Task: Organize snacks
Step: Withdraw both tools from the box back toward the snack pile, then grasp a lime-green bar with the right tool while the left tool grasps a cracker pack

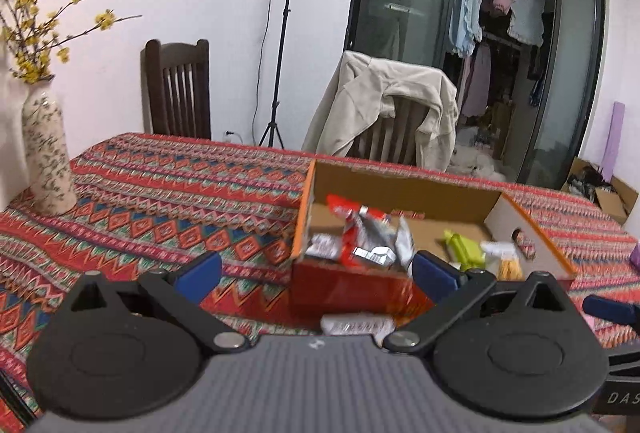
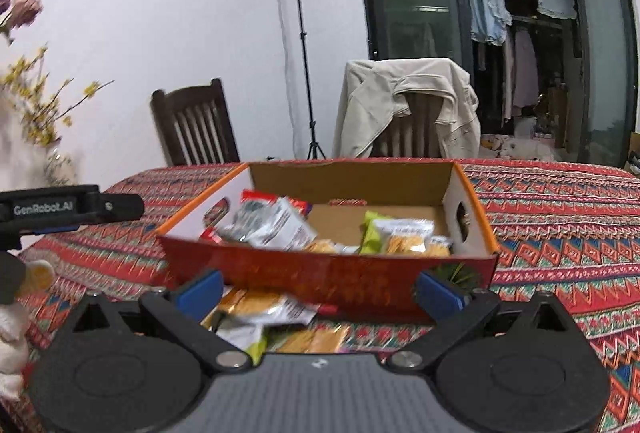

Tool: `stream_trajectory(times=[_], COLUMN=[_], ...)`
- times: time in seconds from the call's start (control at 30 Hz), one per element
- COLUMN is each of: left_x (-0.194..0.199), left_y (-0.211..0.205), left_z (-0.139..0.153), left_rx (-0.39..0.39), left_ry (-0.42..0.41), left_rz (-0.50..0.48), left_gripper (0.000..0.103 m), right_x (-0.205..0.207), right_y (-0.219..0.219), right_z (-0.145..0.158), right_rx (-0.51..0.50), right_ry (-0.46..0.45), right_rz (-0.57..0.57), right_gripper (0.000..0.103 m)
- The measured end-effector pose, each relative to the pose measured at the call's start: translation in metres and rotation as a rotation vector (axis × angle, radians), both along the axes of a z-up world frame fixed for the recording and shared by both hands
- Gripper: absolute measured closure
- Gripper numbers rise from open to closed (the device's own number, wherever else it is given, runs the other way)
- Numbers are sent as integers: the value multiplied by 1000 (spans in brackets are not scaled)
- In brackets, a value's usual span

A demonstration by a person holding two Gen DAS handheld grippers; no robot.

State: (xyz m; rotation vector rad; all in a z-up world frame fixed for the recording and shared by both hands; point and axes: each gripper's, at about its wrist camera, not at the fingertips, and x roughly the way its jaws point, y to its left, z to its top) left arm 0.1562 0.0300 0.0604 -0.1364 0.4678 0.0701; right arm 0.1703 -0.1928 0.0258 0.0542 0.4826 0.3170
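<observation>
Vase (image 1: 44, 157) with yellow blossom at the far left of the bench (image 1: 160, 201), well apart from the work. Left gripper (image 1: 316, 269): fingers spread wide, nothing between them, held above the patterned cloth just in front of the box's near-left corner. Cardboard box (image 1: 400, 181), open-topped with an orange rim and red near wall, lies ahead and slightly right of this gripper; it holds red-and-silver packets (image 1: 356, 233) at its left end and green and yellow packets (image 1: 464, 245) toward its right end. One white packet (image 1: 356, 325) lies on the bench against the foot of the near wall, between and below the left fingers, its long axis crosswise to them.

Right gripper (image 2: 318, 293): fingers likewise wide apart and empty, centred on the box's near wall (image 2: 332, 273). Loose snacks (image 2: 260, 309) lie on the bench just before that wall, under the left half of the gap between the fingers; they overlap, with long axes roughly crosswise to the fingers. Judged from both views, the right gripper stands nearer this heap, the left nearer the single white packet; either move calls for a descent, then a lift over the near wall.

Hidden or unclear: the gripper body covers the near edge of the heap, so its count cannot be told; motion blur smears all labels; the box floor behind the near wall is partly concealed.
</observation>
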Motion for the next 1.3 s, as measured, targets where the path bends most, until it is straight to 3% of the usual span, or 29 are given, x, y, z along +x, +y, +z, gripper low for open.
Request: stream_trajectory(times=[0.13, 0.23, 0.3, 0.5, 0.67, 0.9, 1.3], left_x=[-13, -21, -26, -34, -36, -39, -50], left_y=[6, 10, 13, 25, 29, 21, 2], left_z=[-9, -15, -19, -25, -28, -29, -22], left_rx=[16, 29, 26, 11, 0, -1, 14], left_ry=[29, 50, 56, 73, 81, 96, 98], left_rz=[5, 13, 16, 32, 36, 30, 30], left_gripper=[0, 0, 0, 0, 0, 0, 0], right_x=[-12, -15, -15, -5, 0, -8, -35], right_y=[15, 31, 41, 60, 66, 74, 29], right_z=[-5, -10, -15, -31, -39, -39, -20], right_rx=[-30, -89, -111, -158, -205, -307, -140], right_ry=[15, 33, 59, 126, 129, 102, 40], right_rz=[37, 63, 78, 88, 75, 102, 38], right_gripper=[0, 9, 21, 25, 30, 54, 59])
